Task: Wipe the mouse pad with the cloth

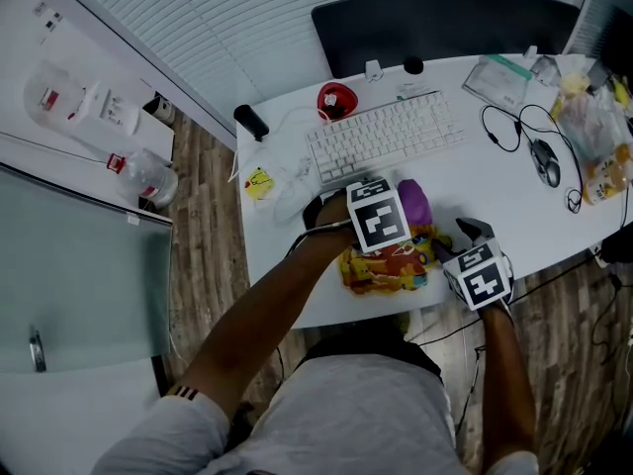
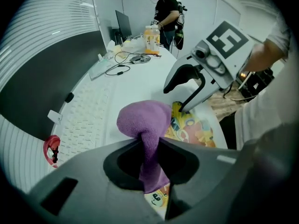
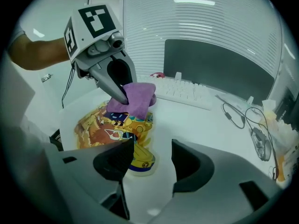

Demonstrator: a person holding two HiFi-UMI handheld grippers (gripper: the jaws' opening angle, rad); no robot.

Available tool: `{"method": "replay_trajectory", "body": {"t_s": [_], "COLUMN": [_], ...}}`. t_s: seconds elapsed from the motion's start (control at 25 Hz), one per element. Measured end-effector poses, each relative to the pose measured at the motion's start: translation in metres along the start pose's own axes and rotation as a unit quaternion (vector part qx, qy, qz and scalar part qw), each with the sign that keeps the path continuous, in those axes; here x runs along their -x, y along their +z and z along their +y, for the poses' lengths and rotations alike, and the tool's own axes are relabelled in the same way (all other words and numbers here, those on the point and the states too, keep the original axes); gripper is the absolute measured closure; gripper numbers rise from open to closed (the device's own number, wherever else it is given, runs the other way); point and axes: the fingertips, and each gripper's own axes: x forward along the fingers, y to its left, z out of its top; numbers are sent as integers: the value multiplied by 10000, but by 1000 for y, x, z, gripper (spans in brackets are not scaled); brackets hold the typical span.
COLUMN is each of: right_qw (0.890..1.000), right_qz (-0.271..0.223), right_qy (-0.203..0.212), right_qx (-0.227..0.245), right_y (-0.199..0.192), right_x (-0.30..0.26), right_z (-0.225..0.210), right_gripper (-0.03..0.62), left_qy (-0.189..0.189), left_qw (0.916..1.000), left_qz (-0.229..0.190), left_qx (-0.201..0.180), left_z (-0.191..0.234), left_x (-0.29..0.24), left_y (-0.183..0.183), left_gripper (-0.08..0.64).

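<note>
The mouse pad (image 1: 388, 268), printed with yellow and orange cartoon figures, lies at the white desk's front edge, just below the keyboard. My left gripper (image 1: 388, 224) points steeply down over the pad's far part and is shut on a purple cloth (image 1: 414, 204). In the left gripper view the cloth (image 2: 142, 121) bunches out beyond the jaws (image 2: 150, 158). From the right gripper view, the cloth (image 3: 135, 97) hangs on the pad (image 3: 105, 127). My right gripper (image 3: 149, 162) is open and empty, low over the pad's right corner. It sits just right of the left one (image 3: 117, 93).
A white keyboard (image 1: 386, 132) lies behind the pad, with a red object (image 1: 336, 99) beyond it. A wired mouse (image 1: 546, 161), cables and snack bags (image 1: 598, 137) fill the desk's right end. A dark monitor (image 1: 445, 23) stands at the back. A person (image 2: 166, 13) stands at the far end.
</note>
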Motion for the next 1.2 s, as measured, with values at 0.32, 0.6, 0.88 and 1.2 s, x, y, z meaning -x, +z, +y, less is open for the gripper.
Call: {"method": "replay_trajectory", "body": {"t_s": [0.32,0.6,0.88,1.2], "right_qw": [9998,9997,9995,9993], "right_qz": [203,155,59,14], "right_qy": [32,104,124,156], "right_qx": [0,-168,-300,-333], "right_y": [-8,-9,-10,-11], "right_x": [-11,-11,-10,-10], "right_z": [3,2,1,1], "right_gripper": [377,376,374,374], "left_qy": [-339,-503,-674,-675], "left_qw": [9986,9963,9947,9951], "left_qz": [391,690,774,716], "left_qx": [-63,-90,-53,73], "left_z": [1,2,0,-3], "left_x": [-19,-31,-36,-29], "left_y": [2,4,2,-15], "left_gripper": [477,477,477,477]}}
